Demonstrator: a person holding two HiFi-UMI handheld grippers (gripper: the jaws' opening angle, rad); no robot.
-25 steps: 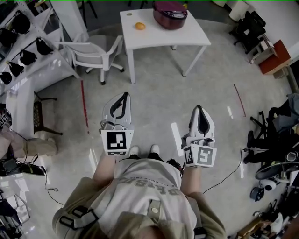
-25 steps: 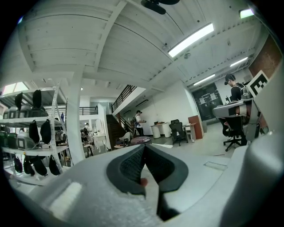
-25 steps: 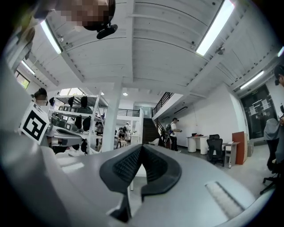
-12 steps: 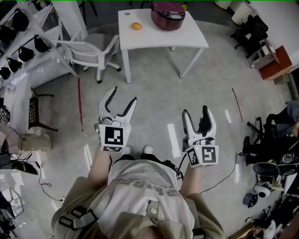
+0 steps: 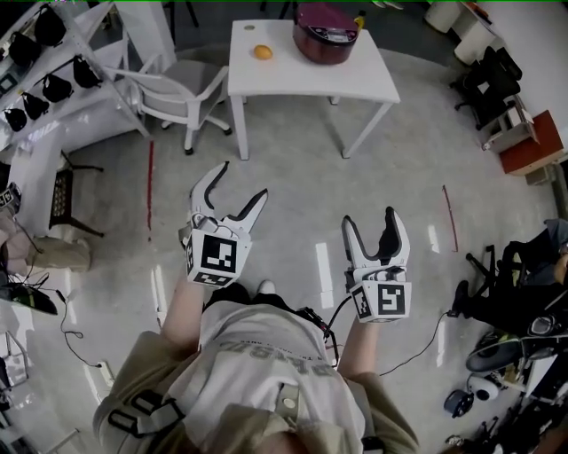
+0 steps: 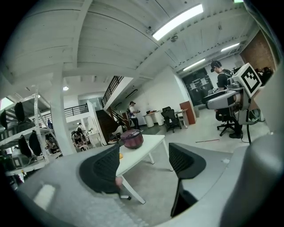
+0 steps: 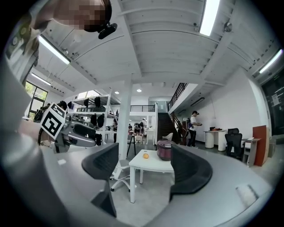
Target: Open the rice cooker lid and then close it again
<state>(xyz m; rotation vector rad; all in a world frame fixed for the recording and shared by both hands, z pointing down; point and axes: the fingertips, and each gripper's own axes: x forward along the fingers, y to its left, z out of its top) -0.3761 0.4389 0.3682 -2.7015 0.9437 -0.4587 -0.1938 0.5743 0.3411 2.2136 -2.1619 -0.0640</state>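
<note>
Both grippers are empty and well short of the work. The left gripper [image 5: 241,182] and the right gripper [image 5: 371,222] hang over bare floor [image 5: 293,186] in front of the person, each with its fingers [image 6: 100,170] spread. The fingers have just been opening, and nothing stands between them but the distant room. The rice cooker [image 5: 327,19], dark red with its lid down, sits toward the far side of the white tabletop [image 5: 302,78], well apart from both grippers. A small orange fruit [image 5: 263,52] lies to its left on the same top, and a white chair [image 5: 177,93] stands by the table's left side.

The step in hand looks to be the approach. To do it well, the person would likely walk up square to the near edge, clear of the chair, and keep the cooker centred in both gripper views. The fingers are best left spread, so that no time goes on reopening them at the table.

Where the lid's release sits cannot be made out from this far; it may face the front. It is probably wise to come close enough to find it before committing either gripper. One gripper could then steady the body while the other works the release and raises the lid gently, without nudging the fruit.
</note>
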